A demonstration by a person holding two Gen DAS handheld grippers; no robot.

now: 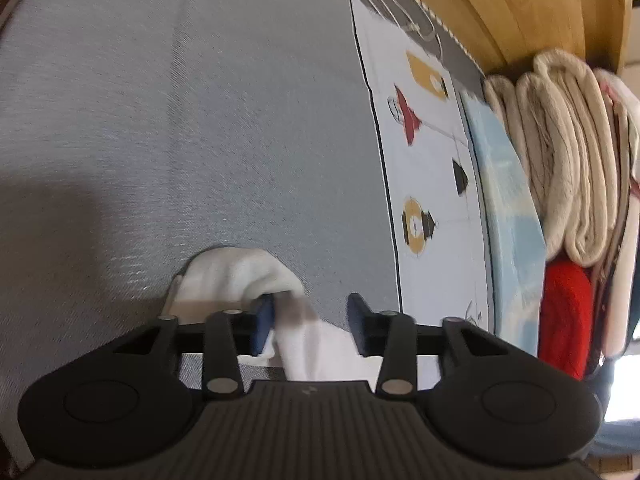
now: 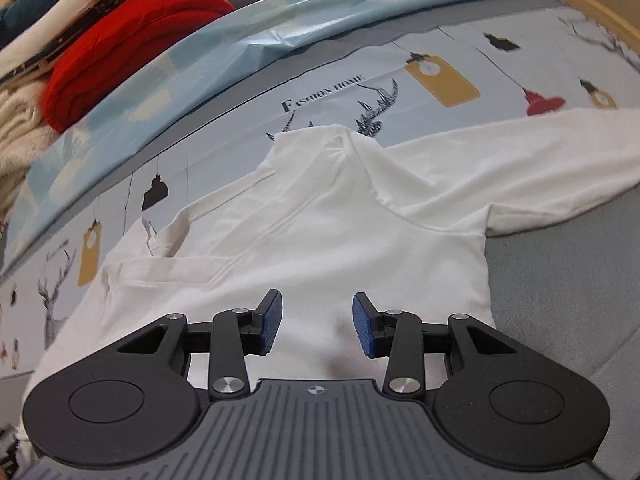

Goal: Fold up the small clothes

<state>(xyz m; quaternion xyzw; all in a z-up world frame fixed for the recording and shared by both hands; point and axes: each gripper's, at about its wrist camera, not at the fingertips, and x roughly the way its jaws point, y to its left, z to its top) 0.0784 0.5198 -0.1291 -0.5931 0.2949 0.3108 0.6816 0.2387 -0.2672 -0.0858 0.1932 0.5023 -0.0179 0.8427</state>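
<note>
A small white long-sleeved shirt (image 2: pixel 320 220) lies flat on the bed in the right wrist view. Its high collar (image 2: pixel 320 136) points away from me, one sleeve (image 2: pixel 520 152) stretches out to the right, and the left side is folded over the body. My right gripper (image 2: pixel 317 320) hovers open over the shirt's lower part, with nothing between its blue pads. In the left wrist view a bunched end of white cloth (image 1: pixel 236 276) lies on the grey sheet. My left gripper (image 1: pixel 311 320) stands open around it, the cloth resting against the left pad (image 1: pixel 264 320) and clear of the right one.
The bed has a grey sheet (image 1: pixel 160 120) and a printed cover (image 1: pixel 432 160) with tag and lantern motifs. Beyond it lie a light blue cloth (image 1: pixel 508 200), folded cream blankets (image 1: pixel 568 152) and a red garment (image 2: pixel 132 40). A wooden board (image 1: pixel 500 8) borders the bed.
</note>
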